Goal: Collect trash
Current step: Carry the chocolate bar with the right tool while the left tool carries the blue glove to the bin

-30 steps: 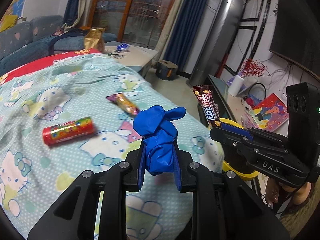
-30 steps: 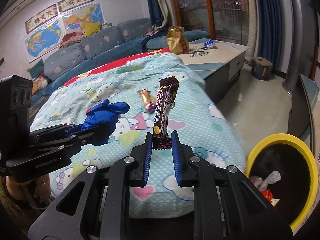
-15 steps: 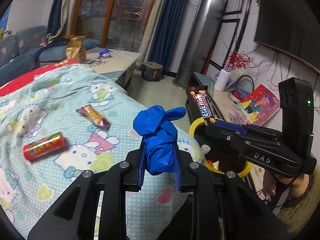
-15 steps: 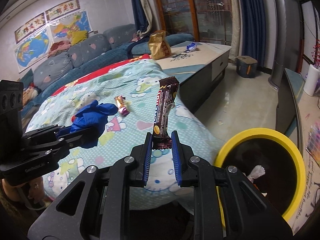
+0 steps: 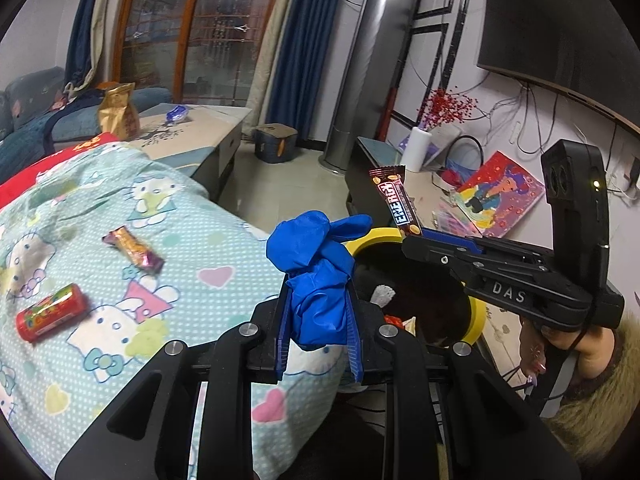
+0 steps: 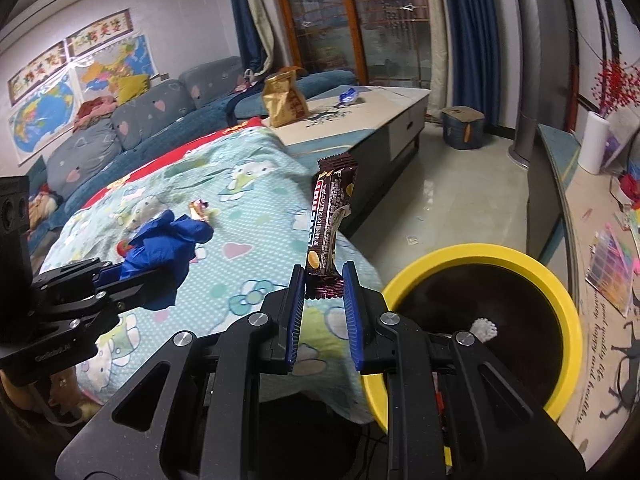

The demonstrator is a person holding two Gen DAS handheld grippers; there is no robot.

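- Trash in hand: a crumpled blue glove (image 5: 320,280) and a brown snack bar (image 6: 330,224), each held up near the edge of the bed.
- The left gripper (image 5: 320,336) has its jaws clamped on the lower part of the glove; the rest of the glove bulges above the blue pads.
- The right gripper (image 6: 323,300) has its jaws clamped on the bottom end of the bar, which stands upright with a slight tilt.
- In the left view the bar (image 5: 396,202) reads "ENERGY" and pokes up from the right gripper (image 5: 416,236), just above the bin.
- A yellow-rimmed bin (image 6: 568,312) stands on the floor beside the bed, just right of the right gripper; a white scrap and other litter lie inside it.
- Still on the blanket (image 5: 200,248): a red can (image 5: 50,318) on its side and a gold wrapper (image 5: 134,249), apart from each other.
- A gold bag (image 6: 283,98) stands on the low table (image 6: 384,108) beyond the bed.
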